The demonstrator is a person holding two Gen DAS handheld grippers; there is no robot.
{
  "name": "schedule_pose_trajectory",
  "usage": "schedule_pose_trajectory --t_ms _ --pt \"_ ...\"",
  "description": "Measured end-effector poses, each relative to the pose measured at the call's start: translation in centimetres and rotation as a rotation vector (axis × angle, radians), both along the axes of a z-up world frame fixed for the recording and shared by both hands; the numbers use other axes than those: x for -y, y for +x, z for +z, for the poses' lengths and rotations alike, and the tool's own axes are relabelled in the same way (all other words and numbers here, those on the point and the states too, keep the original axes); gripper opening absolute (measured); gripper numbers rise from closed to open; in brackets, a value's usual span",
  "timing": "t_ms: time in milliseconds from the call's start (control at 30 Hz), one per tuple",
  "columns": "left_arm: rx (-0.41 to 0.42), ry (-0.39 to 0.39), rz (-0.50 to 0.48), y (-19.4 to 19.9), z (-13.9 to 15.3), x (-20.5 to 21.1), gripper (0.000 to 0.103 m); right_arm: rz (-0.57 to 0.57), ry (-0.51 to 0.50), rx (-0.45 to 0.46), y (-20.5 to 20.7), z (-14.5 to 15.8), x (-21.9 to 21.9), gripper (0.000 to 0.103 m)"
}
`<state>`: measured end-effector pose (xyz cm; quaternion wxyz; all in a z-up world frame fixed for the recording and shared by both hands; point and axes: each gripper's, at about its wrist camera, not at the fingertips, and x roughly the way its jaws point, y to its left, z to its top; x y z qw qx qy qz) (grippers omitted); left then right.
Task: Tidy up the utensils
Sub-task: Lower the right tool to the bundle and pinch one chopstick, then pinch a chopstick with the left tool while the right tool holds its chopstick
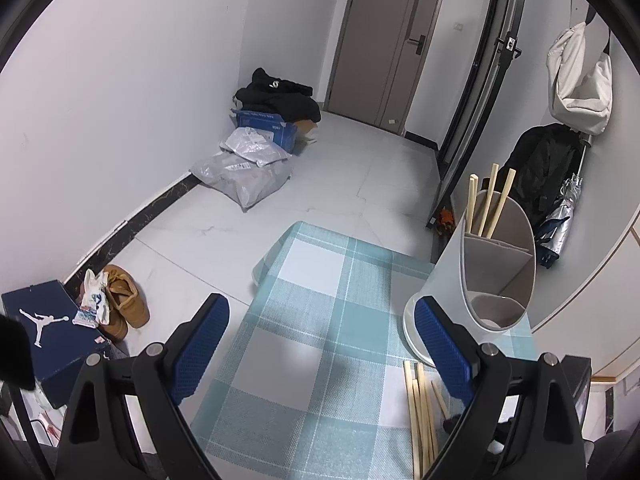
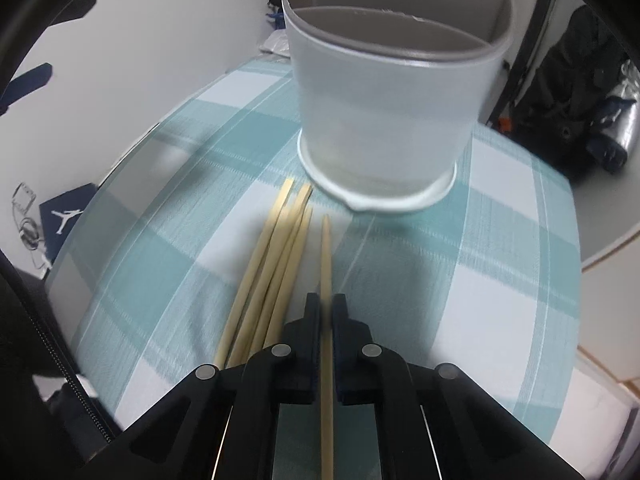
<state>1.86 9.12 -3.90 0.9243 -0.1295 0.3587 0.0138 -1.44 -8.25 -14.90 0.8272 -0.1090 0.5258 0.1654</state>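
Note:
In the right wrist view my right gripper is shut on a single wooden chopstick that lies on the blue checked tablecloth. Its tip points toward the white utensil holder. Several more chopsticks lie in a bundle just left of it. In the left wrist view my left gripper hangs open over the tablecloth, nothing between its blue pads. The divided holder stands to its right with three chopsticks upright in the back compartment. Loose chopsticks lie by the right finger.
The table's far edge drops to a tiled floor. On the floor are a navy shoe box, brown shoes, plastic bags and a blue box. A dark coat and a folded umbrella hang at the right.

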Motion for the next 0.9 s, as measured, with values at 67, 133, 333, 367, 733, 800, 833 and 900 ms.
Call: schedule_pose_trajectory --t_ms 67,133,333,367,733,800,833,900 --pt "-0.006 -0.005 -0.005 0.0 0.0 0.1 0.092 0.009 -0.001 -0.036 -0.7 0.2 0.5 0.005" --pt "-0.012 -0.008 -0.011 0.1 -0.1 0.1 0.092 0.014 0.003 -0.066 -1.2 0.3 1.0 0.005" --pt "-0.074 -0.040 -0.054 0.4 -1.2 0.2 0.092 0.036 -0.017 -0.047 -0.2 -0.1 0.8 0.013" --pt "-0.092 -0.035 -0.067 0.5 -1.7 0.4 0.092 0.040 -0.020 -0.038 -0.1 -0.2 0.4 0.016" --pt "-0.314 -0.082 -0.170 2.1 -6.1 2.4 0.092 0.006 0.055 0.016 2.1 -0.6 1.1 0.004" --pt "-0.327 -0.053 -0.188 2.2 -6.3 3.3 0.092 -0.031 0.129 -0.009 2.5 -0.4 2.3 0.004" --pt "-0.340 -0.043 -0.204 2.3 -6.5 4.0 0.092 -0.048 0.157 -0.008 2.6 -0.3 2.9 0.004" --pt "-0.370 -0.019 -0.243 2.4 -7.1 5.3 0.092 -0.074 0.200 -0.009 2.7 0.0 3.8 0.004"
